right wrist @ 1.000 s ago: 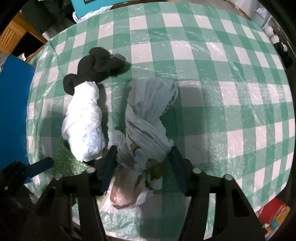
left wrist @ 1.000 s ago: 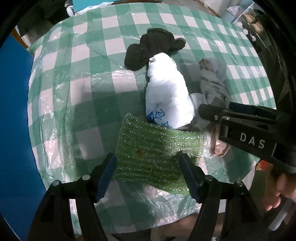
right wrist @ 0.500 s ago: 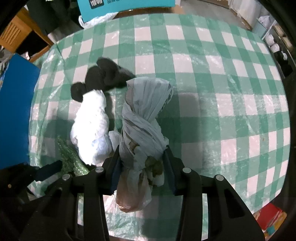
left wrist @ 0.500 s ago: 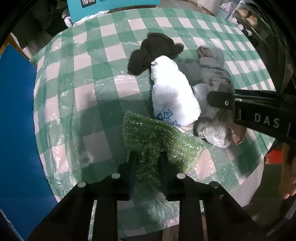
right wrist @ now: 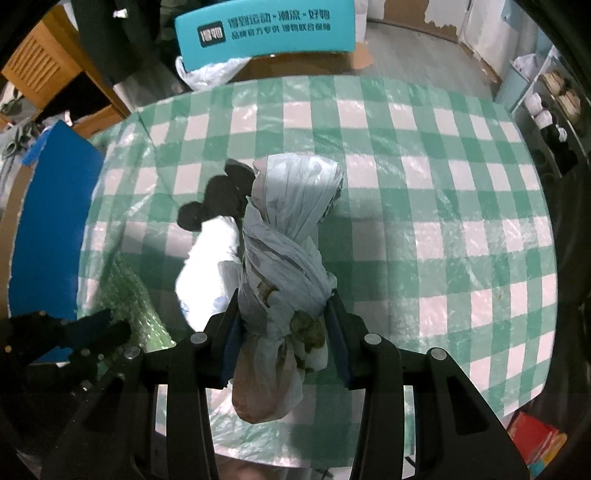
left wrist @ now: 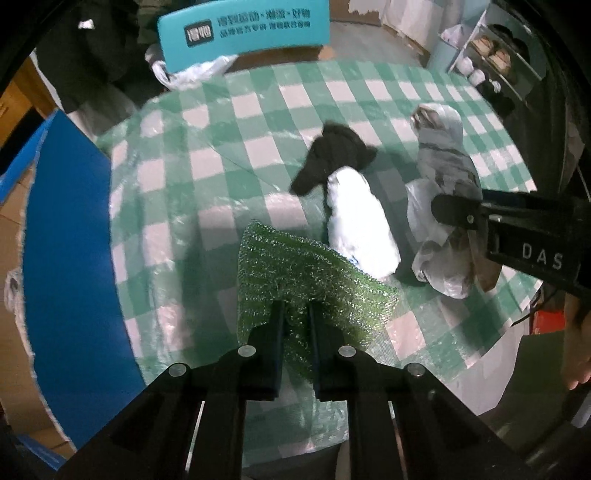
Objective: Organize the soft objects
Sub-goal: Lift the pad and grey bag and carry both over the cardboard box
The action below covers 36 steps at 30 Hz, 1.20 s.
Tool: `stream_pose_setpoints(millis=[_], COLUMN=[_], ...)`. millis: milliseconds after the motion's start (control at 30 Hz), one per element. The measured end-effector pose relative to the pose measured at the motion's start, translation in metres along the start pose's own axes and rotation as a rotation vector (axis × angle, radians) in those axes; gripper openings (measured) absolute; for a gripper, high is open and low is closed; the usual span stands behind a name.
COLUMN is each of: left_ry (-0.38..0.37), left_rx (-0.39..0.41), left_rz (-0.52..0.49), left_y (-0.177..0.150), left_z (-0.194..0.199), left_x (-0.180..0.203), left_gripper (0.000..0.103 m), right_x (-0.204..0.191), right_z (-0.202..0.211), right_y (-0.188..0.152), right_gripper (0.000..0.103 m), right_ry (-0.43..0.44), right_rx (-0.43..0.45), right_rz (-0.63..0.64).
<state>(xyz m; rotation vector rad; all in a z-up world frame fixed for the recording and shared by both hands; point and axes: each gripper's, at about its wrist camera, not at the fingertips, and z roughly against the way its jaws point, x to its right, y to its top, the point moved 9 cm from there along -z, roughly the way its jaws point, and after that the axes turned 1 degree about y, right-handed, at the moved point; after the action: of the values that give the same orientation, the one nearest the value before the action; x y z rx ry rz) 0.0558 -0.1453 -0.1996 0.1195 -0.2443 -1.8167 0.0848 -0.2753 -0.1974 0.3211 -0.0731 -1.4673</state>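
My left gripper [left wrist: 296, 314] is shut on the near edge of a green bubble-wrap sheet [left wrist: 295, 273] and holds it raised above the checked tablecloth [left wrist: 207, 162]. My right gripper [right wrist: 284, 317] is shut on a knotted grey plastic bag bundle [right wrist: 288, 229], lifted off the table; it also shows in the left wrist view [left wrist: 443, 184]. A white plastic bag [left wrist: 358, 225] lies on the table between them, touching a black cloth [left wrist: 332, 158] at its far end. The right gripper's finger [left wrist: 465, 214] crosses the right of the left wrist view.
A blue board [left wrist: 66, 258] stands along the table's left edge. A teal chair back [right wrist: 266, 29] with a white bag under it is behind the table. Shelves with shoes [left wrist: 495, 55] stand at the far right. A red box [right wrist: 535, 443] lies on the floor.
Both grippers closed on their items and rose: the left on the bubble wrap, the right on the grey bundle. Both items have lifted off the cloth and the table looks farther away.
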Motion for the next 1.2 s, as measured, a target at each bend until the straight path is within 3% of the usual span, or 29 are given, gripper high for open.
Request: stream_pose_setpoints(millis=[367, 1200], left_ry=[0.002, 0.072], left_rx=[0.078, 0.188], left_rz=[0.06, 0.126], left_y=[0.014, 0.018], left_z=[0.04, 0.089], left_x=[-0.043, -0.097], left_gripper=[0.012, 0.012], right_x=[-0.016, -0.11], right_z=[0.03, 0.079], right_y=[0.012, 0.045], right_gripper=[0.04, 0.04], right_ry=[0.022, 0.11], right_rx=[0.063, 0.185], right_rz=[0.046, 0.195])
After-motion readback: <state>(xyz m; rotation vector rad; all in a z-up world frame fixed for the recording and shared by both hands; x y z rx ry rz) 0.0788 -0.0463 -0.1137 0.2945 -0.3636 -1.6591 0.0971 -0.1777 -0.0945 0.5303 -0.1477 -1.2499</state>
